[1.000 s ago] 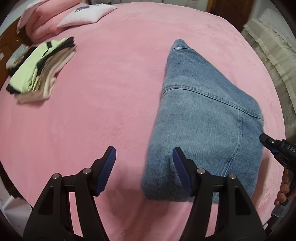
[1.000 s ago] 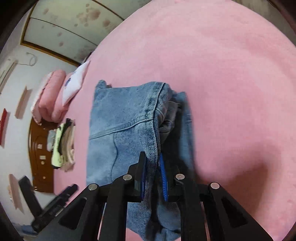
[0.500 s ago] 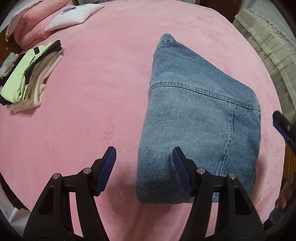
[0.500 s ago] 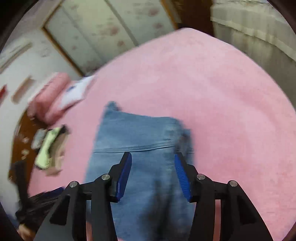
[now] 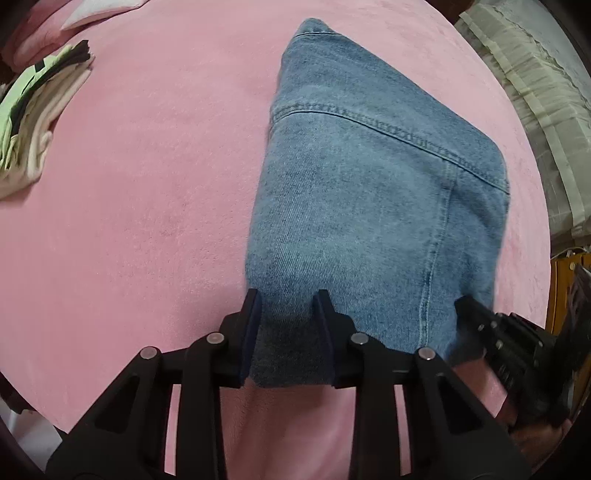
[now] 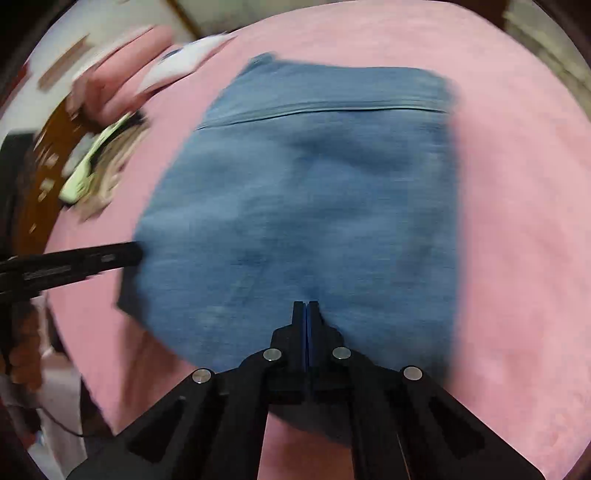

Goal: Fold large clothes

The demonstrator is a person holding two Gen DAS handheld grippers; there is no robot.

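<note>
Folded blue jeans [image 5: 369, 192] lie on the pink bed [image 5: 147, 184]. My left gripper [image 5: 288, 306] has its jaws part closed around the near left corner of the jeans, with denim between the pads. My right gripper [image 6: 306, 306] has its jaws pressed together at the near edge of the jeans [image 6: 314, 192]; the view is blurred and I see no cloth between the pads. The right gripper also shows in the left wrist view [image 5: 491, 332] at the jeans' right near corner. The left gripper shows in the right wrist view [image 6: 74, 262] at the left.
A stack of folded clothes [image 5: 33, 118] lies at the far left of the bed. A white pillow [image 5: 99, 11] and pink bedding lie at the head. A cream curtain [image 5: 535, 92] hangs on the right. The bed edge is just below the grippers.
My left gripper moved forward and closed onto the jeans' near left corner. My right gripper let go of the jeans' edge, opened, then shut at the near edge.
</note>
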